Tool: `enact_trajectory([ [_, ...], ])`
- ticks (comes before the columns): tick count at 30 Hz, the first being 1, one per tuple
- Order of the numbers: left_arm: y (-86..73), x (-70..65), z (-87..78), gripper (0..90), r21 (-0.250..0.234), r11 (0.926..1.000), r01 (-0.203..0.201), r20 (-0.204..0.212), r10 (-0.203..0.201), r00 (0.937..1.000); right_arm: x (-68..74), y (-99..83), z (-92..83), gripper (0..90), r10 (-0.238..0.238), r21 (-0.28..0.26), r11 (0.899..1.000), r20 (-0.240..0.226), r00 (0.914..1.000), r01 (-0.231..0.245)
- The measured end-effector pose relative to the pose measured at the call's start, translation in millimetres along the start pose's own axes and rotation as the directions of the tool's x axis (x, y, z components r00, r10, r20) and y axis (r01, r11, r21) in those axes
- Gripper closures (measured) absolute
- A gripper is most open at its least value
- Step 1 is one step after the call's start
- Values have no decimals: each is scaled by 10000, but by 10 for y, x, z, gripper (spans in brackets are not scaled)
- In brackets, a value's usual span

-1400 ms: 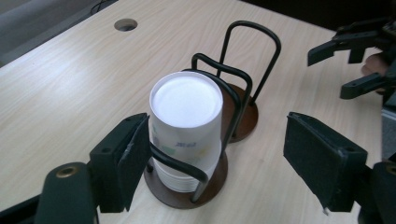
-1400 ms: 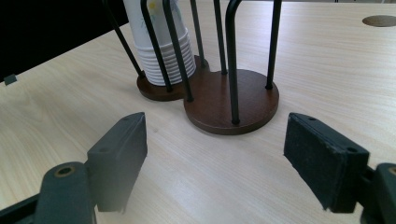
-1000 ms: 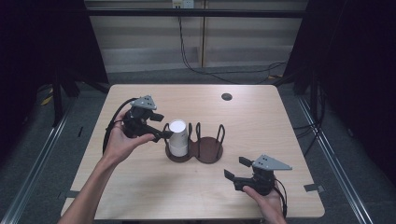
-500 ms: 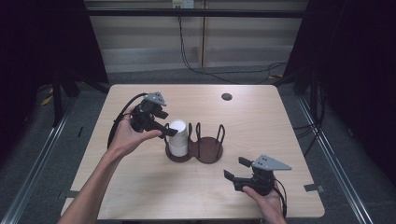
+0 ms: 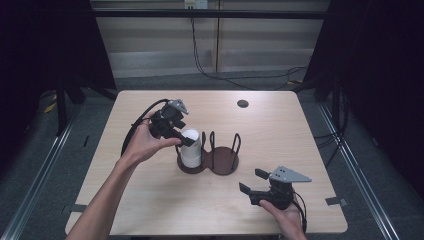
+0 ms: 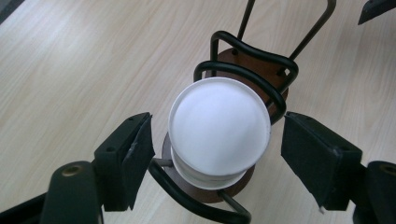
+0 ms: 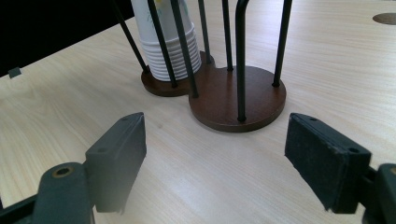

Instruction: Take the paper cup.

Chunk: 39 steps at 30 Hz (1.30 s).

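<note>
Left gripper poised over cup stack in holder; right gripper idle.

Left gripper (image 5: pixel 184 140) hovers above the cups (image 6: pixel 218 133), jaws wide apart, one pad each side of the top cup, holding nothing. The cups stand in the left well of the holder (image 5: pixel 223 161). Likely step: grasp the top cup. Judgement: centre the jaws on the rim, close gently since thin paper will crush, then lift straight up to clear the wire loops and keep the nested cups from riding along. Cups: white, smooth, tapered, tightly nested, ribbed rims. Holder: two round dark-brown wooden bases joined, thin black wire uprights; right well empty. Surface (image 5: pixel 150 210): pale wood grain. Right gripper (image 5: pixel 254 181) rests low near the front edge, jaws wide open, empty.
</note>
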<state>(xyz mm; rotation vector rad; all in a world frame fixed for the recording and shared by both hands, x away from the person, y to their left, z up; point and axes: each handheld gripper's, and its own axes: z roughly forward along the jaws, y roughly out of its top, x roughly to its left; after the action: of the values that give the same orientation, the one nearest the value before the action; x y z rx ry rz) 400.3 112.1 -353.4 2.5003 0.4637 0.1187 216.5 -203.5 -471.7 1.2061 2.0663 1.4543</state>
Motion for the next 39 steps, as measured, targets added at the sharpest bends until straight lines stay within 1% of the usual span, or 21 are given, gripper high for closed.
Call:
enact_trajectory([
  [3,38,-2,18,245,299,9992,-254,39,253,9997,1,-2,1,202,-34,33,10000,-13,10000,34],
  [4,50,-17,27,244,329,9992,-238,30,237,9997,2,-1,1,202,-9,20,10000,-7,10000,9],
  [5,67,-24,31,244,510,9981,-349,11,348,9994,1,-1,0,202,-26,23,10000,-9,10000,26],
  [10,99,-30,85,253,857,9959,-299,12,299,9996,1,-2,0,202,-22,47,10000,-7,10000,22],
  [12,109,-32,125,256,1056,9936,-405,90,398,9992,2,-3,2,202,-28,72,10000,-8,10000,28],
  [14,111,-26,146,258,1088,9934,-371,227,349,9991,0,-3,4,202,-47,67,10000,-21,10000,47],
  [15,111,-35,167,258,1043,9941,-282,166,267,9995,-1,-3,3,202,-41,76,10000,-21,10000,41],
  [17,121,-33,183,261,1233,9912,-477,243,450,9987,0,-4,2,202,-43,80,10000,-21,10000,43],
  [19,123,-38,182,272,1144,9926,-398,223,375,9990,2,-5,1,201,-41,123,9999,-23,10000,41],
  [20,126,-30,175,278,997,9945,-323,304,294,9991,1,-6,3,200,-51,124,9999,-44,10000,52],
  [21,126,-34,178,302,985,9948,-265,270,240,9993,0,-6,6,199,-63,145,9999,-38,10000,64],
  [23,127,-36,191,317,1166,9927,-294,190,274,9994,3,-6,6,199,-65,157,9999,-46,10000,66],
  [24,127,-36,195,316,1158,9929,-256,265,227,9994,4,-6,5,199,-82,154,9998,-53,10000,82],
  [26,130,-38,215,316,1317,9904,-415,193,393,9990,5,-6,4,199,-83,156,9998,-51,10000,83],
  [28,130,-47,239,314,1351,9904,-305,157,287,9995,3,-7,3,199,-57,165,9998,-42,10000,57],
  [29,131,-41,245,312,1443,9887,-401,182,379,9991,0,-7,5,199,-61,156,9999,-37,10000,62],
  [30,129,-43,254,312,1453,9888,-330,182,306,9994,-1,-7,6,199,-58,157,9999,-23,10000,59],
  [32,132,-45,261,299,1576,9865,-455,160,435,9989,0,-7,7,199,-49,173,9998,-16,10000,49],
  [34,132,-49,272,299,1641,9859,-342,140,323,9994,3,-7,9,199,-52,175,9998,-10,10000,52],
  [36,132,-36,278,299,1751,9838,-390,164,367,9992,2,-7,12,199,-77,166,9998,-25,10000,77],
  [39,132,-38,276,327,1724,9843,-378,99,366,9993,3,-8,10,199,-67,154,9999,-32,10000,67],
])
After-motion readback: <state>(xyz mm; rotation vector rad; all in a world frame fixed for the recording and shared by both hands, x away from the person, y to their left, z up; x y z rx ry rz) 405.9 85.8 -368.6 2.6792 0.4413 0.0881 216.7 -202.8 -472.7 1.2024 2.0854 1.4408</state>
